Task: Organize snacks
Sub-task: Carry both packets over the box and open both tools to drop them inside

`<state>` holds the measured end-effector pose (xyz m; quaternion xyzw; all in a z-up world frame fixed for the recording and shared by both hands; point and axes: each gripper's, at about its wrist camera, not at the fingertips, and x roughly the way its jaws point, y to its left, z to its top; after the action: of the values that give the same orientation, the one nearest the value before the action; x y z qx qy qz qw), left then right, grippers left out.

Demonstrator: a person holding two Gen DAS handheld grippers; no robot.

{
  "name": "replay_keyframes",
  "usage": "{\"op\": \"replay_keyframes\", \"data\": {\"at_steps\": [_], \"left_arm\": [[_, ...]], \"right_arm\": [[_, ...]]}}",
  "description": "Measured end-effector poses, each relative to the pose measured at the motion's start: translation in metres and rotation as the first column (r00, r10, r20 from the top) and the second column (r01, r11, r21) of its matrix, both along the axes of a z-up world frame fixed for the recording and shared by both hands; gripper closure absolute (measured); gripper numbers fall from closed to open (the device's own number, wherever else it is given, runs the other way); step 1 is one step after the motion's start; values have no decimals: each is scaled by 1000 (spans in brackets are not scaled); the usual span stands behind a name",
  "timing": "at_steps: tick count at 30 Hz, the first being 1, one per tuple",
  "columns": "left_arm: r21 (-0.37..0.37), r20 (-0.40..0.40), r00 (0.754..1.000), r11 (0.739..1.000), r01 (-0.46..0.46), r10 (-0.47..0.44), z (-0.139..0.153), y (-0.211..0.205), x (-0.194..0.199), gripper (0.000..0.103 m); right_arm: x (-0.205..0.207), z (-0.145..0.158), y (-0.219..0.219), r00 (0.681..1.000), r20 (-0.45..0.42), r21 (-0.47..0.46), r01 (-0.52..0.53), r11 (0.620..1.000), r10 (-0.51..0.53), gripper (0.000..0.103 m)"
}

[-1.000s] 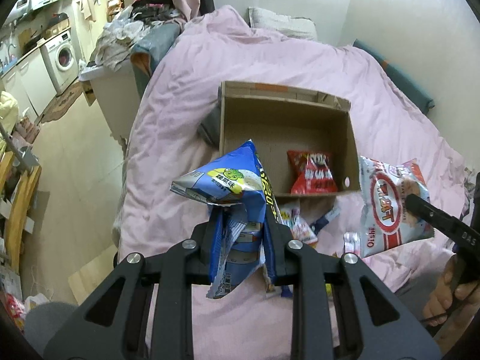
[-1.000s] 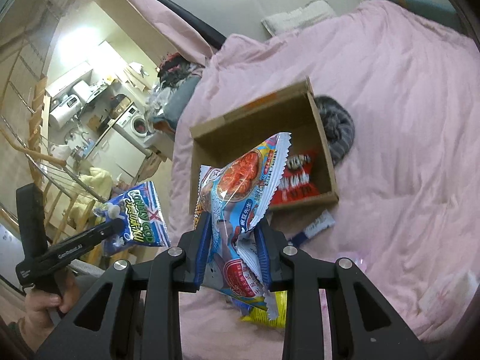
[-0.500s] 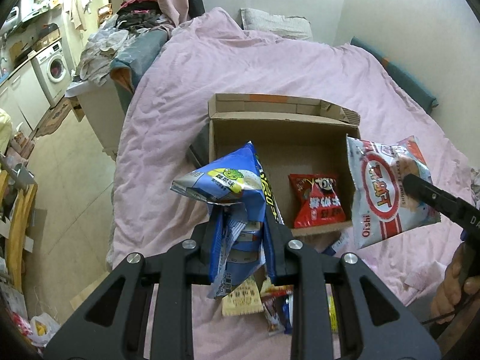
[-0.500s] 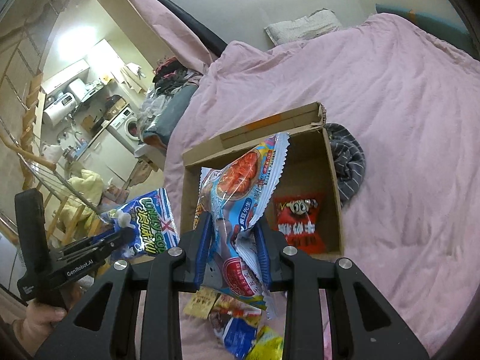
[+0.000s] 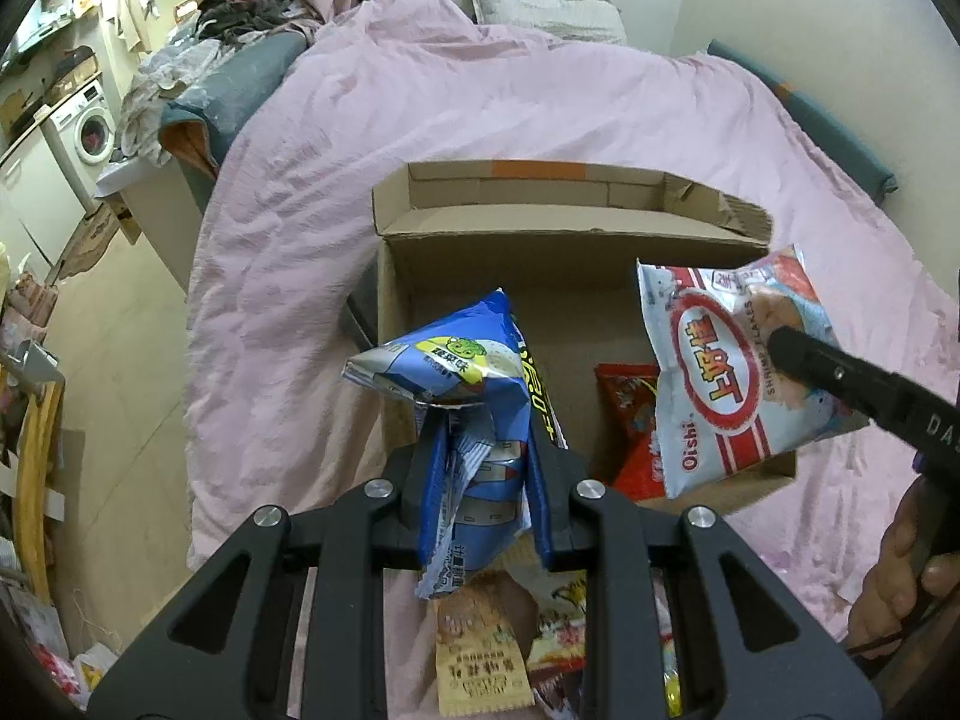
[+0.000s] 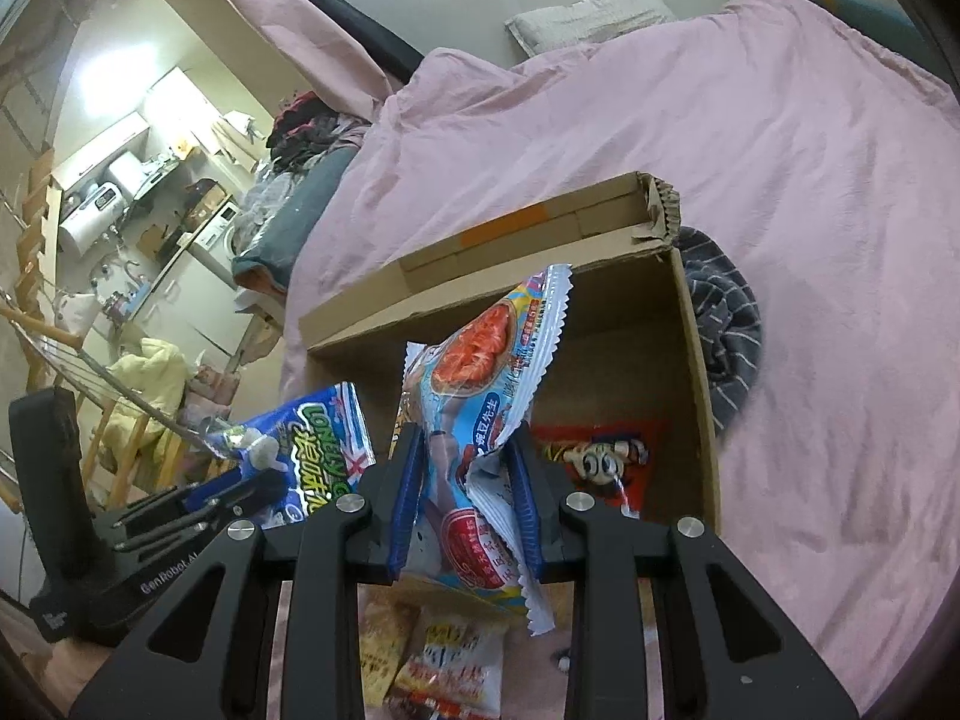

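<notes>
Over the cardboard box (image 5: 600,312), left claw (image 5: 480,474) grips a blue packet (image 5: 474,396); right claw (image 6: 465,495) clamps the "Oishi" shrimp-flakes bag (image 5: 732,378).

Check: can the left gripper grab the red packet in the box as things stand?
Probably not. The left gripper is shut on a blue snack bag, so its jaws are occupied. The cardboard box is open-topped and the red packet lies exposed, so the path is free once the bag is released.
</notes>
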<state>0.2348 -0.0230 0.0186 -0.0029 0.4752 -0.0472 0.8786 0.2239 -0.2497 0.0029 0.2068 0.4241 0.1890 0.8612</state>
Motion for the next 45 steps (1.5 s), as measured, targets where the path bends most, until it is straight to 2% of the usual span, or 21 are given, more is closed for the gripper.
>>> {"op": "replay_keyframes", "data": {"at_steps": [7,13,22,33,35,45], "left_arm": [[-10,-26,1000,1000,15,-15,-25,-4,16,82],[29,-20,999,999,44,-44,-39,-11,23,82],[52,-13,997,996,72,-71,-51,-24,26,82],[34,-22,998,998,61,-60,-58,-20,27,82],[37,-21,998,997,66,-65,-59,-21,27,82],[36,-21,998,998,57,-57,-56,-18,27,80]], "right_arm": [[17,-21,2,1000,-21,-7,1,1000,-1,73],[23,-40,3,999,-52,-15,2,1000,-3,73],[29,-59,1,996,-94,-17,12,1000,-14,73],[28,-57,3,996,-88,-26,8,1000,-10,73],[28,-55,3,997,-79,-28,7,1000,-9,70],[27,-51,7,999,-53,-71,2,997,-6,69]]}}
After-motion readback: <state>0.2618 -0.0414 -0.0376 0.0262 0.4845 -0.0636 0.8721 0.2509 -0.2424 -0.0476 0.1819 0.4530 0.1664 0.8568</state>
